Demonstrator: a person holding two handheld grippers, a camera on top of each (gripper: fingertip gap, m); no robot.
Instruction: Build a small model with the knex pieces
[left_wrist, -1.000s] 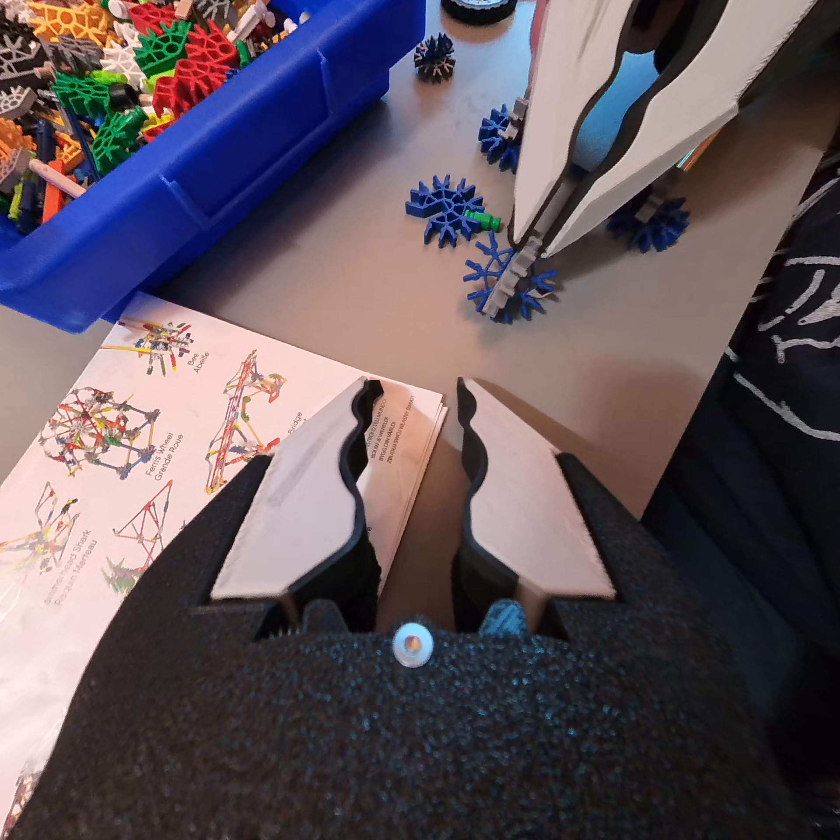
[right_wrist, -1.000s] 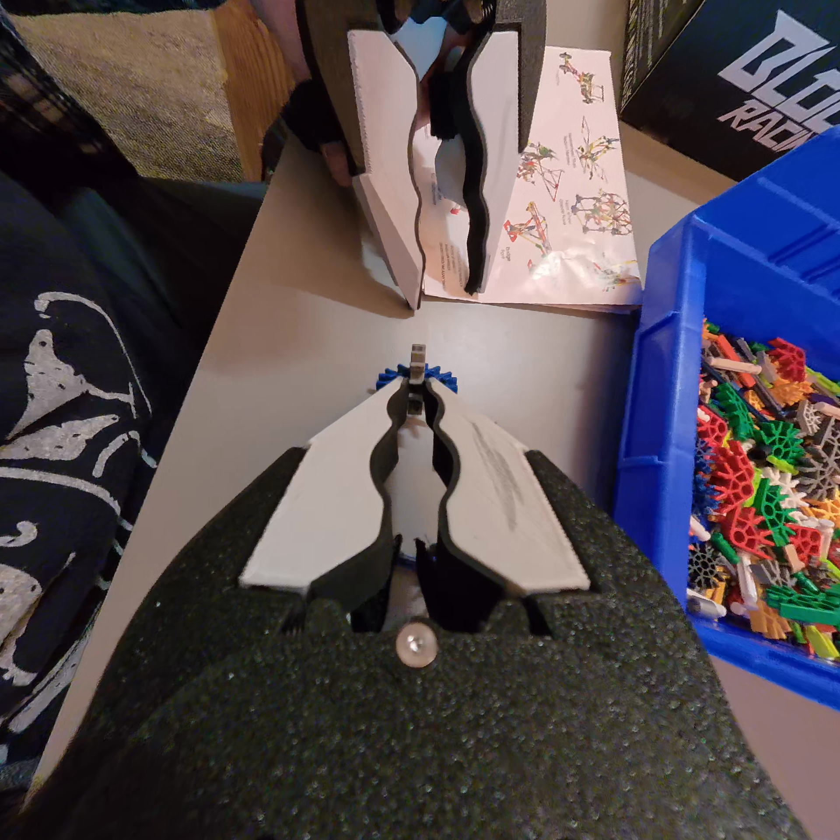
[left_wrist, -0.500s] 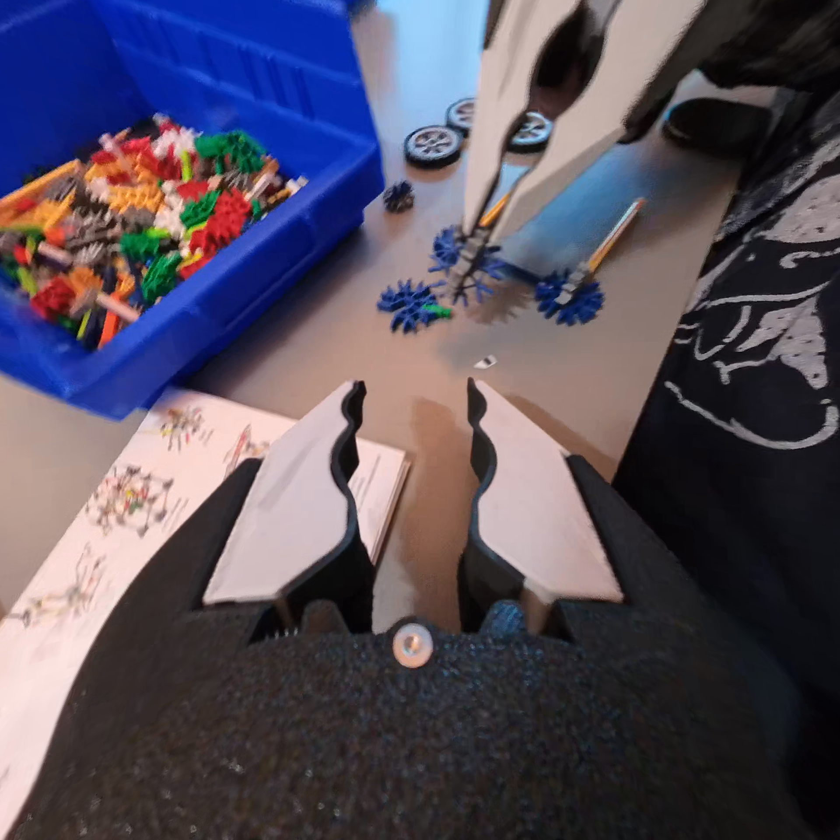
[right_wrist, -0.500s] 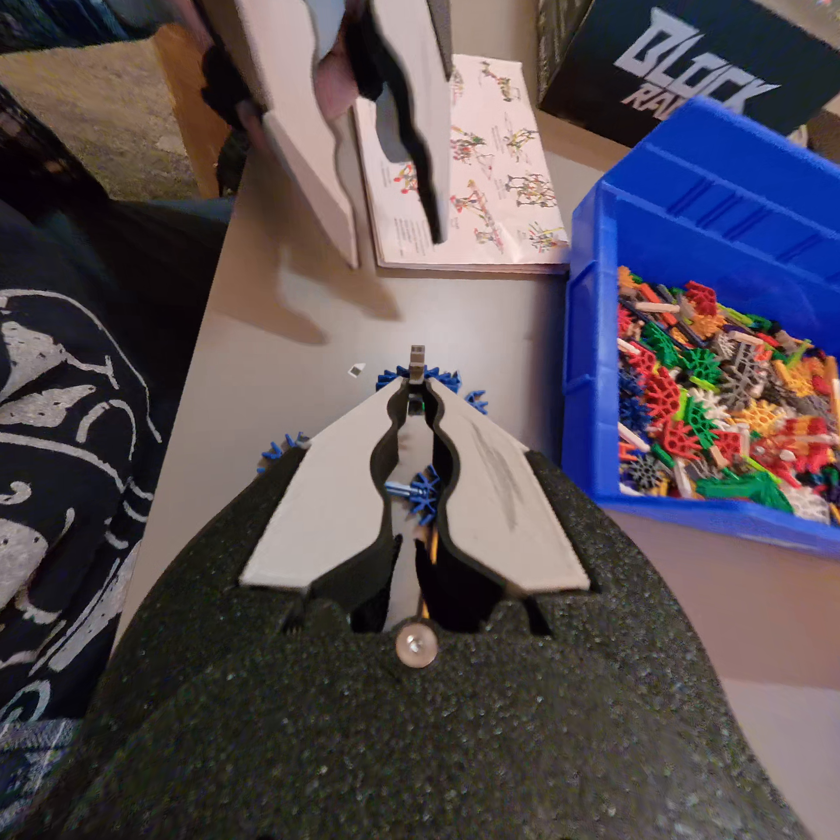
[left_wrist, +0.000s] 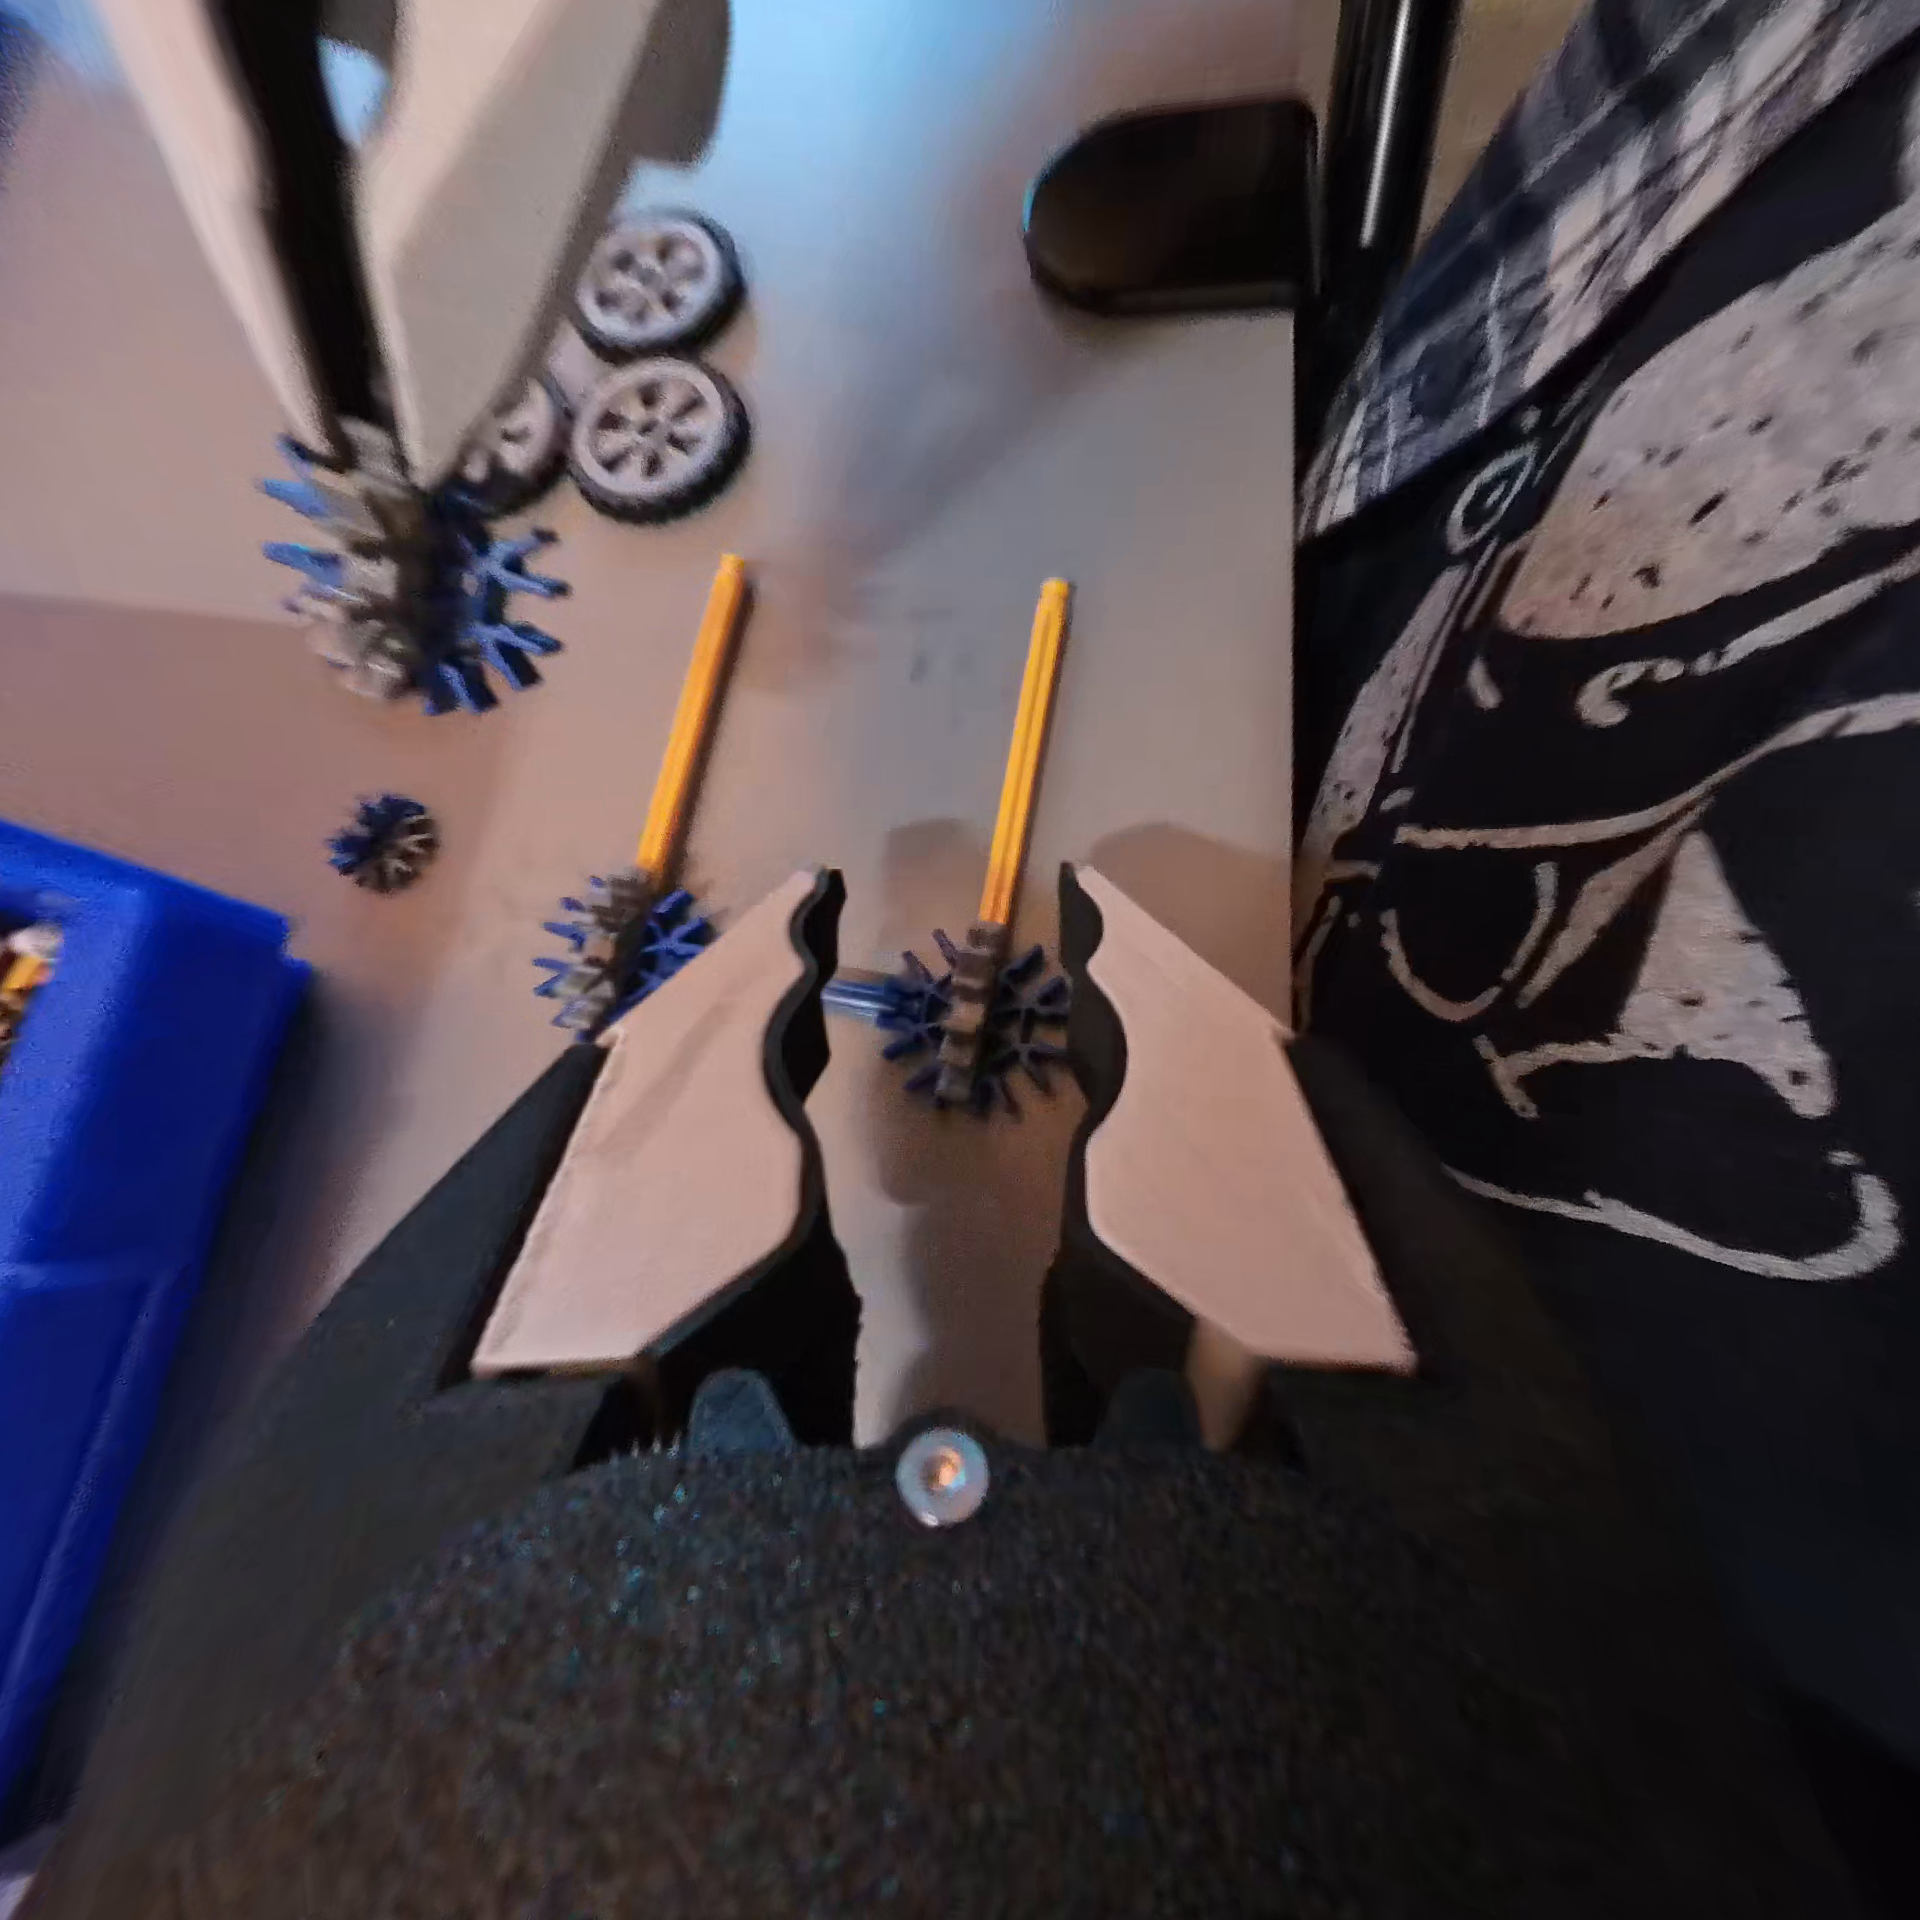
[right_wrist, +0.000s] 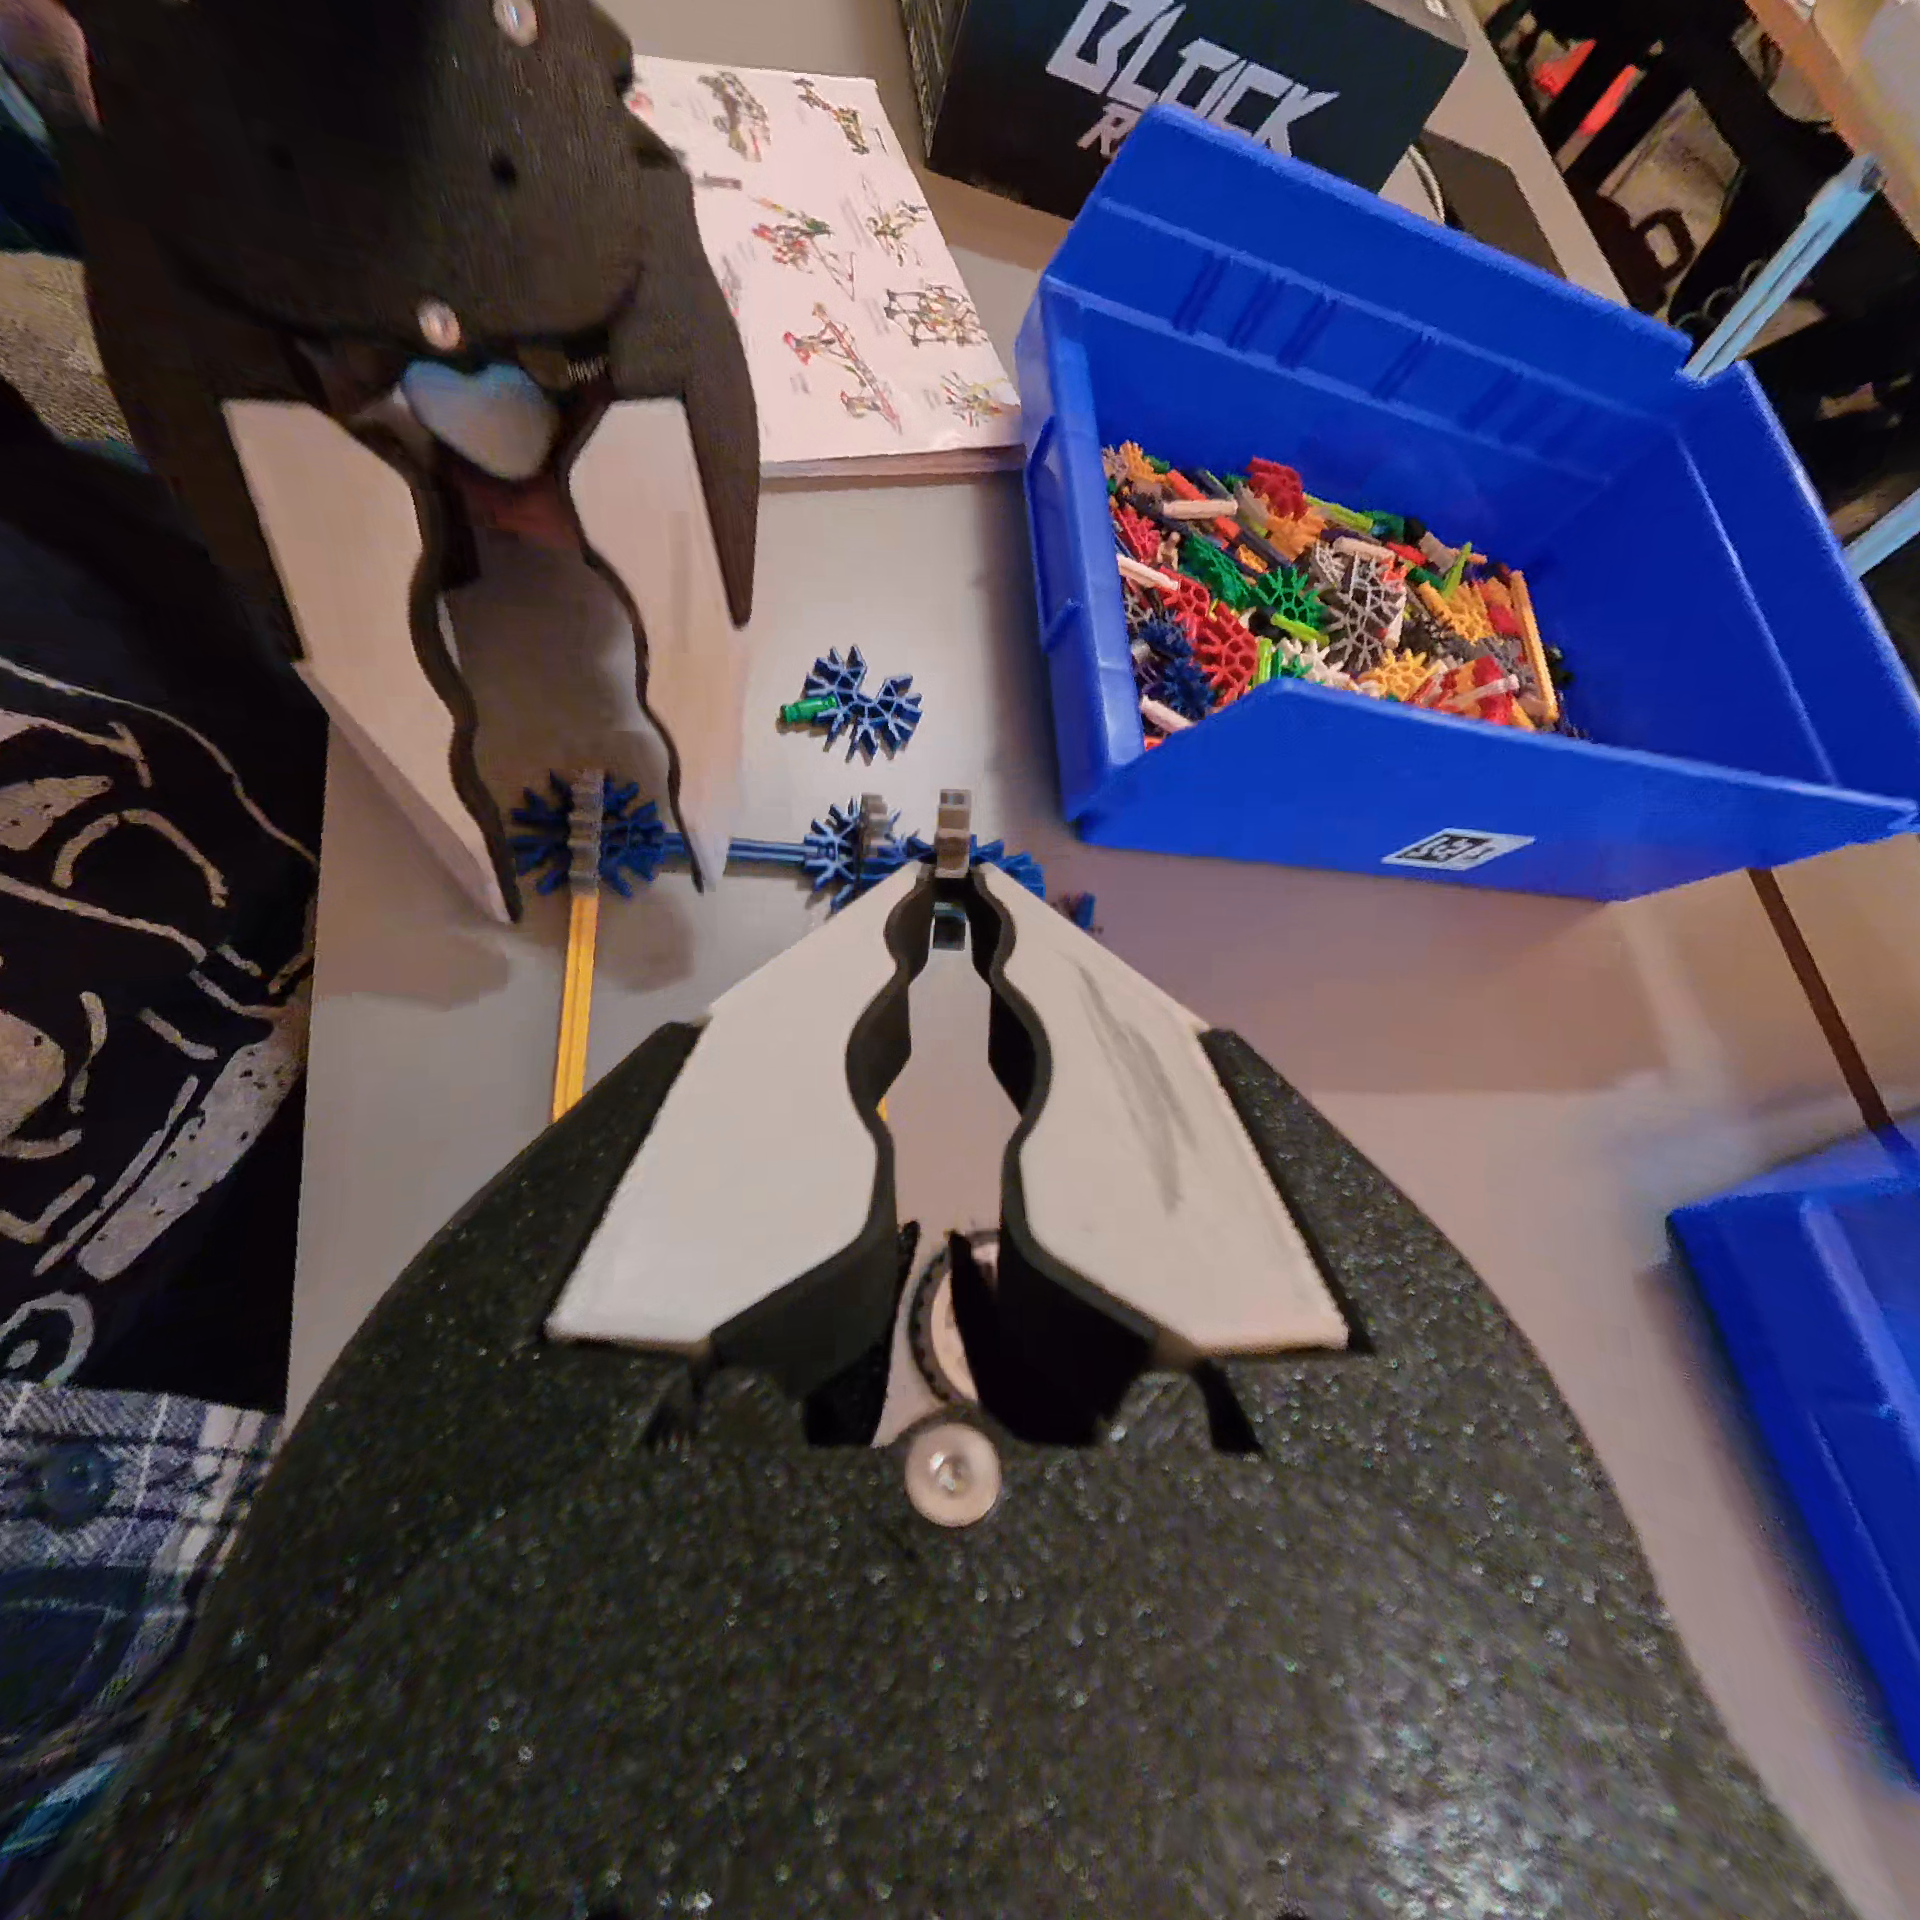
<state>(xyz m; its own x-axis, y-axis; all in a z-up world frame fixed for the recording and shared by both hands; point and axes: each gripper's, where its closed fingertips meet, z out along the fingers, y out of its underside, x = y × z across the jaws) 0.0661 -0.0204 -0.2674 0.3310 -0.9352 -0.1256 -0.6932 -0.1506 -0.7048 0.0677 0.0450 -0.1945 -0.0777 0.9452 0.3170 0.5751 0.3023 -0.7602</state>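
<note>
My left gripper (left_wrist: 948, 883) is open, its jaws standing on either side of a blue snowflake connector with a grey piece (left_wrist: 971, 1023) that sits on the end of a yellow rod (left_wrist: 1023, 748) near the table's edge. A short blue rod (left_wrist: 857, 992) sticks out of it to the left. A second such connector (left_wrist: 623, 961) with its yellow rod (left_wrist: 691, 717) lies beside it. My right gripper (right_wrist: 948, 878) is shut on another blue and grey connector (right_wrist: 951, 836) just above the table. The left gripper (right_wrist: 601, 894) also shows in the right wrist view, straddling its connector (right_wrist: 587, 842).
A blue bin (right_wrist: 1351, 810) full of coloured pieces stands to the right, with a booklet (right_wrist: 842, 281) and a black box (right_wrist: 1174, 94) behind. Loose blue connectors with a green rod (right_wrist: 857, 701) lie near it. Toy wheels (left_wrist: 655, 353) and a person's dark clothing (left_wrist: 1610, 727) are close. My right fingertips sit around 10 cm from my left ones.
My left gripper has swung away from the booklet and come down around the connector at the table's edge, still open. My right gripper stays shut on its connector and has moved back.
</note>
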